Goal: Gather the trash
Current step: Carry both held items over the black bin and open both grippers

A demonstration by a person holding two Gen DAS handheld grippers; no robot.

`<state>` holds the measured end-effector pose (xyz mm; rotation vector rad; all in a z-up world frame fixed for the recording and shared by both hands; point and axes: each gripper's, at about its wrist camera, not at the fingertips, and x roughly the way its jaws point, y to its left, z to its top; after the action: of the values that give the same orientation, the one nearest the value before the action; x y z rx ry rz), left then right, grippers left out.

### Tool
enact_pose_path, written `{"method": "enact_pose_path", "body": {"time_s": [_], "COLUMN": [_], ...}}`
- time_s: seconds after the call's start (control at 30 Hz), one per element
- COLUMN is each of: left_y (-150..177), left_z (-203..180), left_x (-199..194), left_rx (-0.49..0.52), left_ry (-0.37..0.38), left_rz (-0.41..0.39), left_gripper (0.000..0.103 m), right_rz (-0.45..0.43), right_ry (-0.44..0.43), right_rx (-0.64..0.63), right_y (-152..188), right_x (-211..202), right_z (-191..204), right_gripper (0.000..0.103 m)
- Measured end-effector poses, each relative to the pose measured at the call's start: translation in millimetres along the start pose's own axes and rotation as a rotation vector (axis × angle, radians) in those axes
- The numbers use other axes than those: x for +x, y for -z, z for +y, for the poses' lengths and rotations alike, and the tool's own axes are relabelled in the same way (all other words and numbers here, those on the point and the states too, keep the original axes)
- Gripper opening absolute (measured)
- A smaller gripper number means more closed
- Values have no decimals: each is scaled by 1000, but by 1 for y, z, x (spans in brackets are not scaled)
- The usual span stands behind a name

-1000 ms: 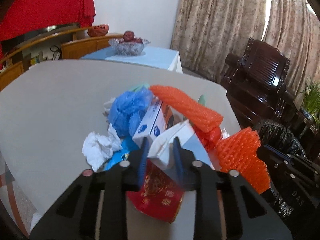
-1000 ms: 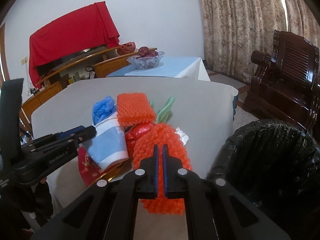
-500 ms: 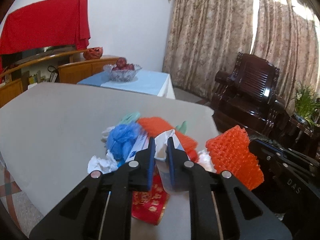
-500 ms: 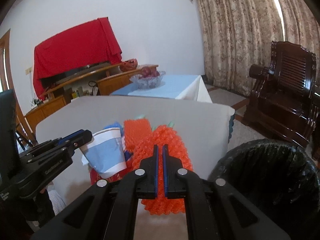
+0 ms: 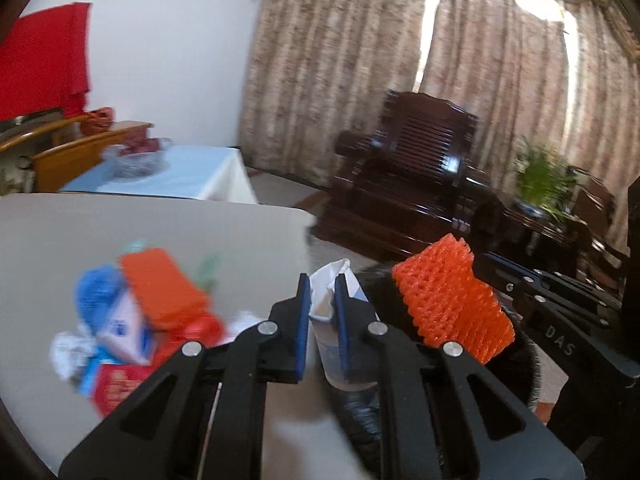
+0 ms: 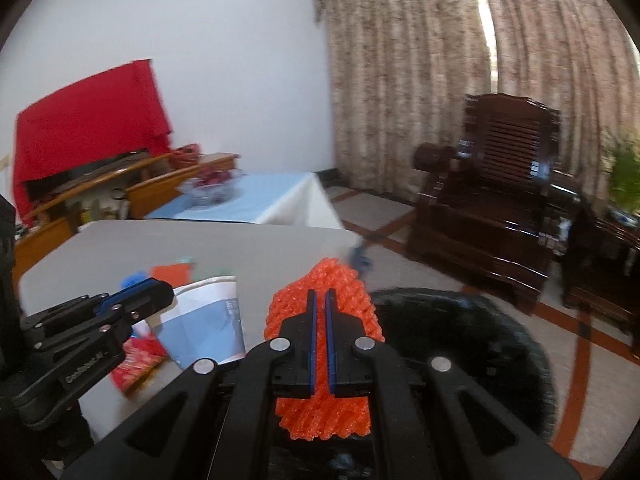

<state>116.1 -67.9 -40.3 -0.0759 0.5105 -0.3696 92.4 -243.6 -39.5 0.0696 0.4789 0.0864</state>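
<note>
My left gripper [image 5: 322, 280] is shut on a crumpled white and blue paper cup [image 5: 334, 312], lifted off the table; the same paper cup [image 6: 204, 316] shows at the left of the right wrist view. My right gripper [image 6: 319, 294] is shut on an orange foam net [image 6: 320, 300], and that net [image 5: 452, 300] appears at the right of the left wrist view. A black-lined trash bin [image 6: 460, 344] stands just right of the table's edge, below and ahead of both grippers. More trash lies on the grey table [image 5: 180, 236]: an orange foam net [image 5: 160, 284], a blue bag [image 5: 98, 288], a small box, white tissue and red packaging.
A dark wooden armchair [image 6: 492, 200] stands beyond the bin before patterned curtains. A side table with a blue cloth [image 6: 256, 200] holds a glass fruit bowl. A potted plant [image 5: 540, 176] sits at the right. A red cloth [image 6: 88, 116] covers something at the back left.
Both grippers have risen and swung right, away from the trash pile toward the bin. The left jaws closed tighter on the paper cup and lifted it off the pile.
</note>
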Motion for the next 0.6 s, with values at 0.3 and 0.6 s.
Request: {"method": "enact_pose_path", "body": {"time_s": [0.3,0.6], "left_y": [13,22], "left_z": [-42,5], "left_x": [59,37], "left_rx": [17,5], "left_ry": [130,3], "left_rz": [99,84], "left_gripper": [50,72], "right_rz": [69,35], "right_ry": [156,152], "right_rx": [81,84], "right_y": [22,27], "right_x": [14,15], "right_z": [-64,-44], "right_gripper": [39,95]}}
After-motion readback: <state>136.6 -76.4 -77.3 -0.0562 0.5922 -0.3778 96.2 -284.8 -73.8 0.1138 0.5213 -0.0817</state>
